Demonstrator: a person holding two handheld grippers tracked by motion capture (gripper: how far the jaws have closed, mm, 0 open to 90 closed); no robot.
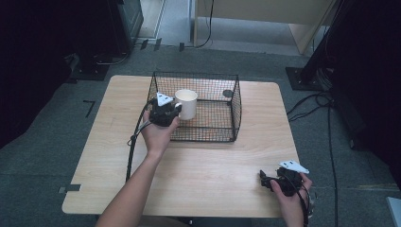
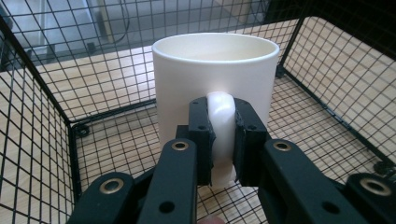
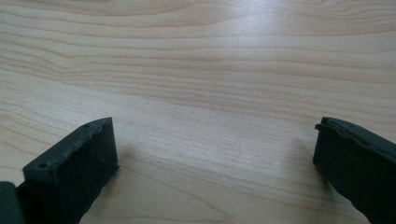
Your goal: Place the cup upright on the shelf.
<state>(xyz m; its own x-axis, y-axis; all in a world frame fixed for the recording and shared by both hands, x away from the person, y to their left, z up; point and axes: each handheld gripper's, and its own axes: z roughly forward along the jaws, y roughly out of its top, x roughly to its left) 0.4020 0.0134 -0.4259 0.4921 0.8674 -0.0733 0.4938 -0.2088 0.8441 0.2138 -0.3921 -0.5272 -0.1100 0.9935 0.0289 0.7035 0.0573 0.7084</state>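
A white mug [image 1: 187, 103] stands upright inside a black wire basket [image 1: 222, 137] at the back middle of the wooden table. My left gripper [image 1: 176, 109] reaches over the basket's left wall and is shut on the mug's handle. In the left gripper view the mug [image 2: 215, 79] fills the centre, and the gripper [image 2: 223, 135] has both jaws pressed on the white handle [image 2: 220, 112]. My right gripper [image 1: 263, 179] rests low near the table's front right corner, open. In the right gripper view the gripper [image 3: 215, 154] holds its jaws wide apart over bare wood.
The table [image 1: 213, 175] has bare wood in front of the basket. The basket's mesh walls [image 2: 42, 140] surround the mug on all sides. Cables [image 1: 312, 109] and dark equipment stands sit on the floor right of the table. A wooden cabinet [image 1: 265, 14] stands beyond.
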